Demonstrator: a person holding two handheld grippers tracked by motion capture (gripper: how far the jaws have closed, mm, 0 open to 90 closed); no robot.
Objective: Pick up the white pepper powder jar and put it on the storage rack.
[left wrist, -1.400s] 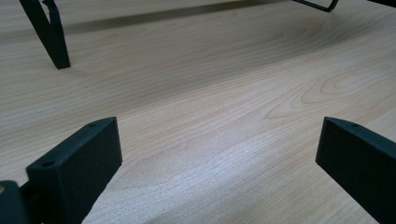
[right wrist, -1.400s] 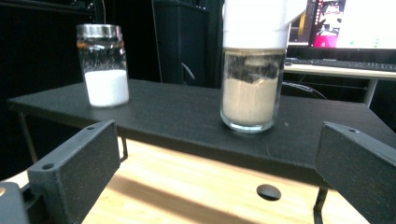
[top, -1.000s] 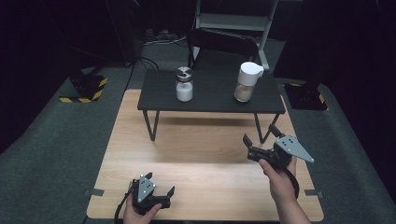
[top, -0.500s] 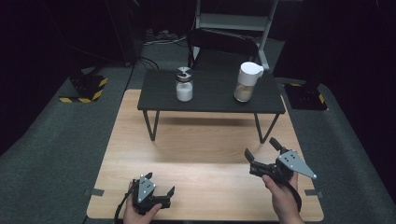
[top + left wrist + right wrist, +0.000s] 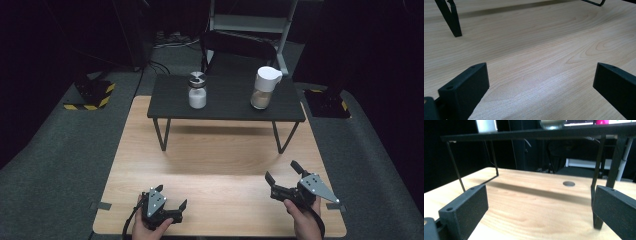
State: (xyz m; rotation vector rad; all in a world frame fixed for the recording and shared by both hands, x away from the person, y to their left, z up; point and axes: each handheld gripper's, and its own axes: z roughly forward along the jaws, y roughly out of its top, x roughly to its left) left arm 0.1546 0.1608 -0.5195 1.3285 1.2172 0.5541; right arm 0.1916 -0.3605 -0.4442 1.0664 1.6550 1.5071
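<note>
A broad light wooden tabletop [image 5: 215, 165] takes up the middle of the floor, with dark grey carpet around it. On its far half stands a low black rectangular stand on thin metal legs [image 5: 225, 100], and its shadow falls across the wood beneath it.

Two containers sit on the stand, well apart. Toward its right end is a tall white-lidded jar with brownish contents [image 5: 263, 88]; toward its left is a shorter clear glass jar with a silver lid and white contents [image 5: 197, 90].

At the near right corner of the tabletop a hand holds the right gripper [image 5: 284, 176], a black tool topped with a grey three-cornered plate. Its jaws are spread wide with nothing between them, angled toward the stand, far from both jars. In the right gripper view the stand's legs rise just ahead of the jaws.

At the near left edge the left gripper [image 5: 170, 197], smaller in the high view, sits low over the wood, jaws likewise wide apart and empty.
</note>
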